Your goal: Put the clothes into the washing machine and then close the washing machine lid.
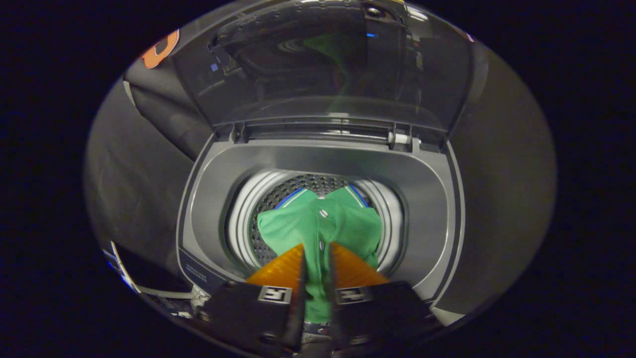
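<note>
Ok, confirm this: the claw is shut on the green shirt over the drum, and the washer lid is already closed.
One thing is wrong: the lid stands open, tilted up behind the drum. The rest holds: the gripper view shows the claw shut on the green shirt, which hangs into the drum.

Open drum mouth, partly taken up by cloth

We see the lid (323, 64) standing upright behind the washing machine (432, 199) opening, leaving the way down free; the green shirt (318, 223), pinched between our gripper (317, 258) fingers, hangs through the drum (243, 219) mouth, with open room left around it by the ribbed rim.
</note>
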`<state>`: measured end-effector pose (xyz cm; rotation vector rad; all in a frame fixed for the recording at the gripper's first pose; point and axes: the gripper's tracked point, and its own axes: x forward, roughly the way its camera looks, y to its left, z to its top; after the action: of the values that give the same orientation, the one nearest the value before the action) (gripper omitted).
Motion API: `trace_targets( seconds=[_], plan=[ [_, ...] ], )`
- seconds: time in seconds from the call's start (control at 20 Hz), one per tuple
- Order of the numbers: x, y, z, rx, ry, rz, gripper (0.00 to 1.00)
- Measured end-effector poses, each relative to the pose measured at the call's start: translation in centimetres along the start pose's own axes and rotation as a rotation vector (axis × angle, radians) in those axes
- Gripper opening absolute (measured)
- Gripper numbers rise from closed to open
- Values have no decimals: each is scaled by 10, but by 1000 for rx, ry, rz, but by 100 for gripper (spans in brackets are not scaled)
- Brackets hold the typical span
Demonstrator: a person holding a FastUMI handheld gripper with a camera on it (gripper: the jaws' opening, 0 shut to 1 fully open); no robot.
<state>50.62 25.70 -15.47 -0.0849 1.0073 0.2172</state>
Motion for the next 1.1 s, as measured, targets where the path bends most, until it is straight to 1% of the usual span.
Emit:
trace_targets(
  seconds=[0.1, 0.3, 0.5, 0.65, 0.85, 1.1],
  plan=[
    [1, -5, -3, -11, -8, -8, 100],
    [-8, -3, -1, 9, -32, 12, 100],
    [-33, -1, 22, -20, -98, 13, 100],
    [-60, 2, 47, -48, -136, 17, 100],
    [-108, 5, 93, -68, -225, 29, 100],
    [-175, 10, 153, -47, -350, 67, 100]
  ],
)
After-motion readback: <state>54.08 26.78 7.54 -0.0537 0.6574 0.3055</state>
